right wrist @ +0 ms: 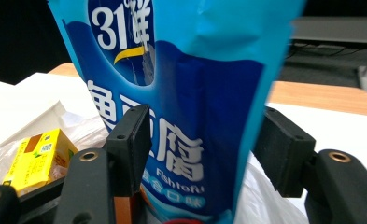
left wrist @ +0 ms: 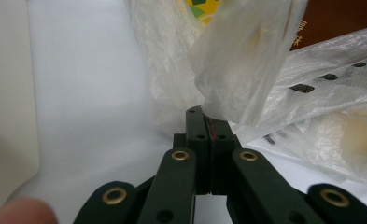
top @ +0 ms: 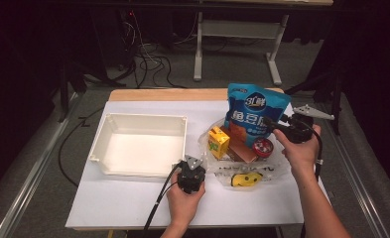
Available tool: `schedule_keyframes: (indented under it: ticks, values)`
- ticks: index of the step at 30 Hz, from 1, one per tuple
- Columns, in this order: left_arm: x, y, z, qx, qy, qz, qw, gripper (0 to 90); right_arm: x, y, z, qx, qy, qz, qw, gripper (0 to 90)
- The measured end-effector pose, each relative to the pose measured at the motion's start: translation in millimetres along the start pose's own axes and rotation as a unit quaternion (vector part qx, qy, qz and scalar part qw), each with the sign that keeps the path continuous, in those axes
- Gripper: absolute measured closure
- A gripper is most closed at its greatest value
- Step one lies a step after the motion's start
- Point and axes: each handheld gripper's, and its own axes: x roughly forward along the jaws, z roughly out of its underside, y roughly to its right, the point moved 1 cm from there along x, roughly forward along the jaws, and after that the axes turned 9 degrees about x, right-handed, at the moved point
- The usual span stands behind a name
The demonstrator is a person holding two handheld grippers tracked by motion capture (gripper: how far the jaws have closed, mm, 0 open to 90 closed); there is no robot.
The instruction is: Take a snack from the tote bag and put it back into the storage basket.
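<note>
Seemingly unpacking a plastic bag into a bin, read left to right on the high view's clock face:

Bin: white bin (top: 142, 145) at nine o'clock of the table (top: 133, 208), nothing in it yet.

Left gripper: left gripper (top: 191, 174) at six o'clock, jaws fully closed, pinching the edge of the clear plastic bag (left wrist: 246, 70) and pinning it down beside the bin.

Bag contents: yellow carton (top: 218, 141), brown box (top: 239, 147), red round tin (top: 263, 147) and a yellow packet (top: 245, 179) lie in or on the bag, near centre.

Blue pouch: blue snack pouch (right wrist: 186, 107) stands upright at one o'clock, partly out of the bag.

Right gripper: right gripper (right wrist: 204, 154) at three o'clock, jaws partly open around the pouch; one pad touches it, the other stands clear, so no firm grip.

Progress: early, I judge. Bag is held open, nothing moved to the bin; every item remains to be carried over.
</note>
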Motion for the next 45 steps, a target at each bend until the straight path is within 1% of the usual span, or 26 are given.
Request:
schedule_keyframes:
  ticks: [3,4,7,9,11,12,13,14,16,17,18,19,20,23,26,27,31,36,40,45]
  values:
    - [-0.1,0.4,-0.1,0.002,0.000,0.000,1.0000,90.0,7.5,-3.6,-0.2,0.001,-0.003,-0.018,0.9998,47.1]
    - [-0.1,0.6,-0.1,0.003,0.000,0.000,1.0000,90.0,8.7,-5.3,-0.2,-0.002,-0.004,-0.017,0.9998,47.6]
    - [-0.1,0.9,-0.1,0.005,0.000,-0.001,1.0000,90.0,11.0,-10.7,0.3,-0.007,0.000,-0.003,1.0000,51.1]
    - [-0.1,1.4,-0.2,0.006,0.000,-0.001,1.0000,90.0,12.0,-11.9,0.9,-0.004,0.002,0.004,1.0000,53.2]
    - [0.0,1.6,-0.2,0.007,-0.001,-0.001,1.0000,90.0,14.7,-13.1,1.9,-0.006,-0.001,0.011,0.9999,55.0]
    - [0.0,1.7,-0.2,0.008,-0.001,-0.002,1.0000,90.0,16.5,-14.0,2.6,-0.008,-0.005,0.020,0.9998,55.6]
    - [-0.1,1.8,-0.2,0.008,-0.001,-0.002,1.0000,90.0,18.8,-14.6,3.6,-0.012,-0.008,0.024,0.9996,55.5]
    - [-0.1,1.8,-0.2,0.008,-0.001,-0.002,1.0000,90.0,20.7,-15.6,4.6,-0.016,-0.010,0.028,0.9994,57.4]
    - [-0.1,1.8,-0.2,0.008,0.000,-0.002,1.0000,90.0,21.7,-19.1,6.1,-0.028,-0.009,0.036,0.9989,68.8]
    - [-0.1,1.8,-0.2,0.008,0.000,-0.002,1.0000,90.0,22.1,-21.0,6.5,-0.034,-0.009,0.037,0.9987,73.1]
    - [-0.2,1.7,-0.2,0.008,0.000,-0.001,1.0000,90.0,21.9,-23.0,6.9,-0.034,-0.011,0.038,0.9986,78.7]
    - [-0.2,1.7,-0.1,0.008,0.000,-0.002,1.0000,90.0,21.6,-24.3,7.2,-0.031,-0.012,0.031,0.9989,81.5]
    - [-0.2,1.7,-0.1,0.008,0.000,-0.001,1.0000,90.0,21.8,-25.2,7.5,-0.034,-0.012,0.028,0.9990,84.0]
    - [-0.2,1.6,-0.1,0.007,0.000,-0.001,1.0000,90.0,21.1,-26.7,7.7,-0.040,-0.012,0.024,0.9988,89.1]
    - [-0.1,1.6,-0.2,0.007,0.000,-0.001,1.0000,90.0,19.4,-29.0,7.2,-0.042,-0.012,0.023,0.9988,90.0]
    - [-0.1,1.6,-0.2,0.007,0.000,-0.001,1.0000,90.0,18.8,-29.6,6.3,-0.044,-0.011,0.016,0.9988,90.0]
    - [-0.1,1.7,-0.2,0.008,-0.001,-0.002,1.0000,90.0,14.2,-33.3,1.9,-0.055,-0.006,0.009,0.9984,90.0]
    - [0.0,2.0,-0.3,0.009,-0.002,-0.003,0.9999,90.0,5.2,-33.7,-6.9,-0.048,0.013,-0.002,0.9988,90.0]
    - [0.2,2.0,-0.4,0.010,-0.003,-0.003,0.9999,90.0,-1.5,-38.8,-15.4,-0.052,0.022,-0.006,0.9984,90.0]
    - [0.2,1.6,-0.4,0.008,-0.003,-0.002,1.0000,90.0,-8.3,-44.6,-23.7,-0.049,0.034,-0.010,0.9982,90.0]
